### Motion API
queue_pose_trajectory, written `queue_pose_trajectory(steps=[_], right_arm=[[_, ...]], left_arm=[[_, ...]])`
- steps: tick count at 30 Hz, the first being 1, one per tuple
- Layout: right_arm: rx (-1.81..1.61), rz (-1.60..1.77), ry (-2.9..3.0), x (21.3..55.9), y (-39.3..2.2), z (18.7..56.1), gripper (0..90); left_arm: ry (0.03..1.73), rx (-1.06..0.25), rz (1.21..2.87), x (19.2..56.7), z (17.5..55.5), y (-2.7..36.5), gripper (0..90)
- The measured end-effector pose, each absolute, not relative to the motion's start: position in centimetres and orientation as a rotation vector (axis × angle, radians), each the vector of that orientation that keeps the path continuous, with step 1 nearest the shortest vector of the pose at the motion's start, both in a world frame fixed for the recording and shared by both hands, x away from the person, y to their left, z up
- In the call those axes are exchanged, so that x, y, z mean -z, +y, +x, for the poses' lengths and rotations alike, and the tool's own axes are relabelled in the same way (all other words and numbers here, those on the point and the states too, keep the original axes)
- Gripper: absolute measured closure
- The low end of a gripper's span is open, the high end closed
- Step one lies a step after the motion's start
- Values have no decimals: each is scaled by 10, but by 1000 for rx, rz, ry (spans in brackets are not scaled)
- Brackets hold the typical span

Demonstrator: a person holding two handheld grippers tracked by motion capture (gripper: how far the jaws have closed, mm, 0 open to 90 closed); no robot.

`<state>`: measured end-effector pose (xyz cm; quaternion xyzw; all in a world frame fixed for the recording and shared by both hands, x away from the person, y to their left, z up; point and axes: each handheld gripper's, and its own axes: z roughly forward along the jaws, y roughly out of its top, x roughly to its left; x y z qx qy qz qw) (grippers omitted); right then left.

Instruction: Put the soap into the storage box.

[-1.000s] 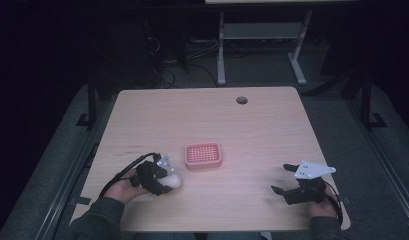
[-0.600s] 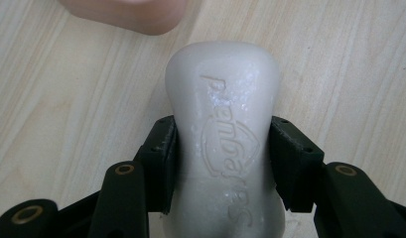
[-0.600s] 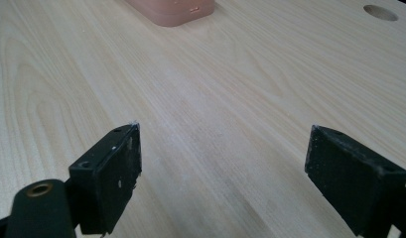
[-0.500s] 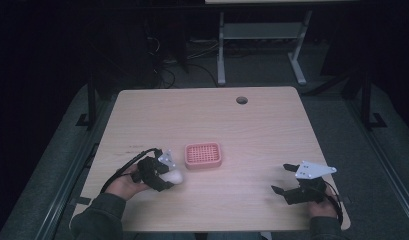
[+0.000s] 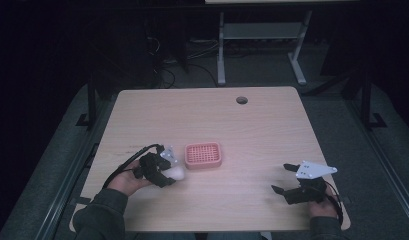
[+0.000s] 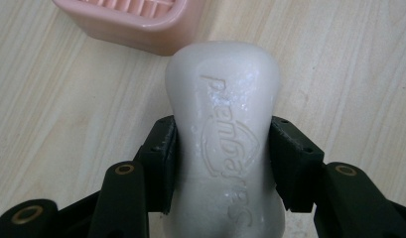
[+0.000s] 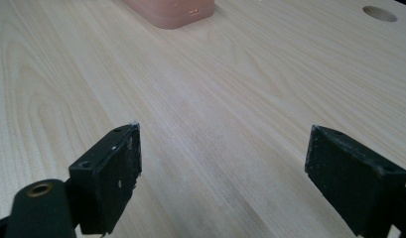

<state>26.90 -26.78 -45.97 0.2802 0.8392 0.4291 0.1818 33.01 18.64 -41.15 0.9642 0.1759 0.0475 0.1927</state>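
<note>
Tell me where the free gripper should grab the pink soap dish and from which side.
Grip the pink soap dish across its short width, on the two long outer walls, coming down from above. It lies flat on the table, its slatted top leaves nothing to pinch, and the open right gripper probably spans the short way more easily. Its left end is crowded by the left gripper, shut on the white soap bar.

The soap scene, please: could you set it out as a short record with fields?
table: light wood, with a round hole near its far edge
soap: white bar with embossed lettering, clamped between the left gripper's jaws
left gripper: shut on the soap, just beside the dish
dish: pink slotted soap dish, nothing in it, near the table's middle
right gripper: open, holding nothing, over bare wood at the near right
likely next: soap into the dish
</note>
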Motion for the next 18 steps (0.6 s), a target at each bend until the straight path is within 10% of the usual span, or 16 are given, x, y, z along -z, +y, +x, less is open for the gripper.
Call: queue_pose_trajectory(steps=[18], right_arm=[[-1224, 804, 2365, 460, -268, 268, 138]], left_arm=[[483, -119, 2708, 409, 338, 180, 494]])
